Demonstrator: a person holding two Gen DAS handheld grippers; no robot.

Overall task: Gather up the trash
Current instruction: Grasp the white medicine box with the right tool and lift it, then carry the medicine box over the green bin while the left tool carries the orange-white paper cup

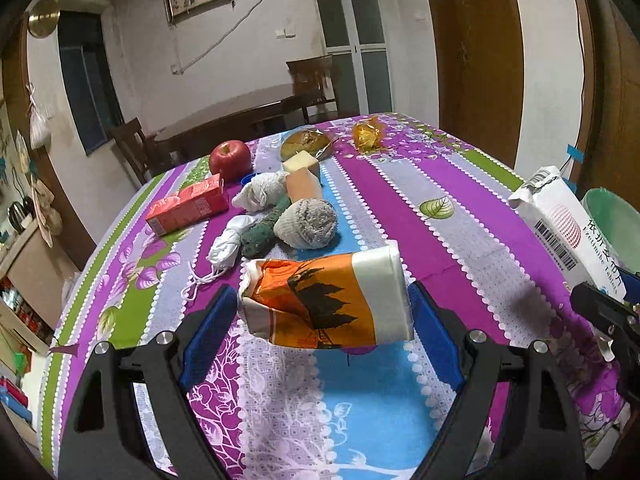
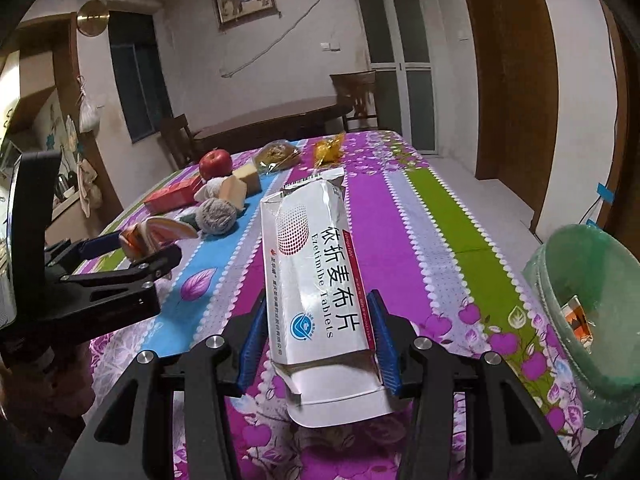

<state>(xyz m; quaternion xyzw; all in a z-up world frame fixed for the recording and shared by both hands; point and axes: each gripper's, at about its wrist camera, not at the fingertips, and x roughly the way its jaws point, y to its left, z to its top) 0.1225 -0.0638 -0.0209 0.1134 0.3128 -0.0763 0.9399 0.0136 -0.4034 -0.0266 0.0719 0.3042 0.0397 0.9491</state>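
My left gripper (image 1: 322, 296) is shut on a crushed orange and white carton (image 1: 332, 308), held crosswise between its blue pads a little above the tablecloth. The right wrist view shows this same gripper (image 2: 136, 248) at the left with the carton (image 2: 140, 240). My right gripper (image 2: 318, 300) is shut on a long white medicine box (image 2: 316, 272) with open end flaps, pointing away from me. In the left wrist view, that box (image 1: 560, 224) sticks up at the far right. A green-lined bin (image 2: 560, 280) stands off the table's right edge, with an orange carton (image 2: 578, 320) inside.
On the flowered tablecloth (image 1: 400, 200) lie a red apple (image 1: 230, 158), a red carton (image 1: 186, 208), wrapped bread (image 1: 304, 142), a yellow wrapper (image 1: 366, 134), two pale blocks (image 1: 302, 168), rolled socks (image 1: 306, 224) and a white mask (image 1: 226, 244). A dark table and chairs stand behind.
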